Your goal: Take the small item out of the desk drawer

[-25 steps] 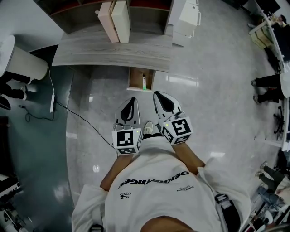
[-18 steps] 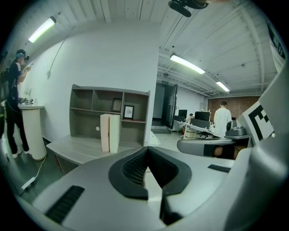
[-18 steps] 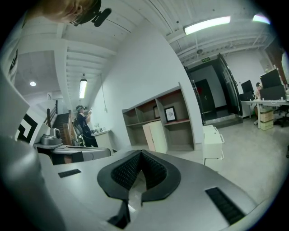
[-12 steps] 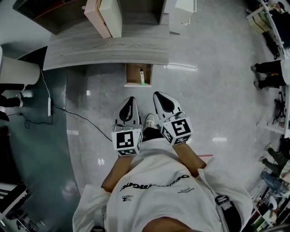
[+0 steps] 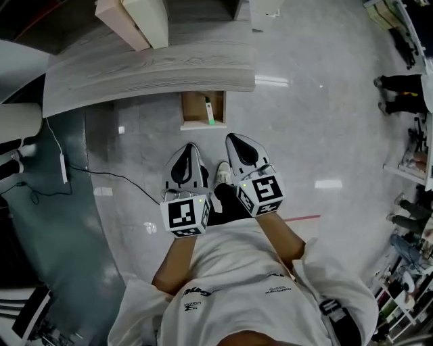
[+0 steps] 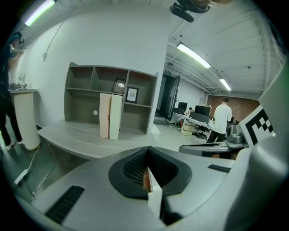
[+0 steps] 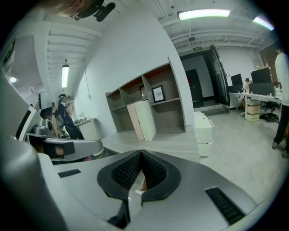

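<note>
An open wooden drawer (image 5: 195, 108) juts out from under the front edge of the grey desk (image 5: 149, 71). A small green and white item (image 5: 209, 113) lies inside it at the right. My left gripper (image 5: 189, 144) and right gripper (image 5: 230, 136) hover side by side just short of the drawer front, both pointing at it. Both are shut with nothing between their jaws. In the left gripper view the left gripper (image 6: 146, 149) has its jaws meeting at the tip, and so does the right gripper (image 7: 141, 152) in the right gripper view.
Two upright boxes (image 5: 132, 20) stand on the desk before a shelf unit (image 6: 113, 103). A cable (image 5: 101, 177) trails over the floor at the left beside a white cylinder (image 5: 17, 121). My shoe (image 5: 222, 172) shows between the grippers. A white cabinet (image 7: 203, 126) and people (image 5: 399, 94) are at the right.
The desk and drawer have slid up and left in the head view. Both grippers have sunk slightly, still side by side and shut.
</note>
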A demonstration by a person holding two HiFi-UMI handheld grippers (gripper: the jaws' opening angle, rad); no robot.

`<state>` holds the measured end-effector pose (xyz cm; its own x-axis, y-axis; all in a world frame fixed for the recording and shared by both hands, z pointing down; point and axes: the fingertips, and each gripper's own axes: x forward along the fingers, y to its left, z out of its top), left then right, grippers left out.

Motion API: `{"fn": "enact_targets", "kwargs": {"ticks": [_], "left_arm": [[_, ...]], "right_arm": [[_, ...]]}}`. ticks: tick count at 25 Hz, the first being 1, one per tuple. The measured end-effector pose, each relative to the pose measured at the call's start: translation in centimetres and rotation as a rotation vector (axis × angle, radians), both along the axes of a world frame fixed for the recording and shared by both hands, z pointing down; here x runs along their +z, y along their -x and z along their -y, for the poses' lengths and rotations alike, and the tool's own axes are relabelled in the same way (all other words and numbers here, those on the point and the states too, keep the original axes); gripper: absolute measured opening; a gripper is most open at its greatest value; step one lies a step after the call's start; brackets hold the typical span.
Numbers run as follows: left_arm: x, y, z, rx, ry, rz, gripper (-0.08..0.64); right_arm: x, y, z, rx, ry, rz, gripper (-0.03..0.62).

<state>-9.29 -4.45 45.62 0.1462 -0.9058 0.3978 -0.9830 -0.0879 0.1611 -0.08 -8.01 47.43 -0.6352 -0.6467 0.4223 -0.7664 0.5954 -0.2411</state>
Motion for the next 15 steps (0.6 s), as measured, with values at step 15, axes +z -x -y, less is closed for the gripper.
{"fn": "enact_targets", "kwargs": {"ticks": [15], "left_arm": [[9.4,3.1,4.7,-0.018,0.111,-0.089,0.015]], "right_arm": [[10.3,2.6,4.5,0.037,0.104,-0.095,0.032]]}}
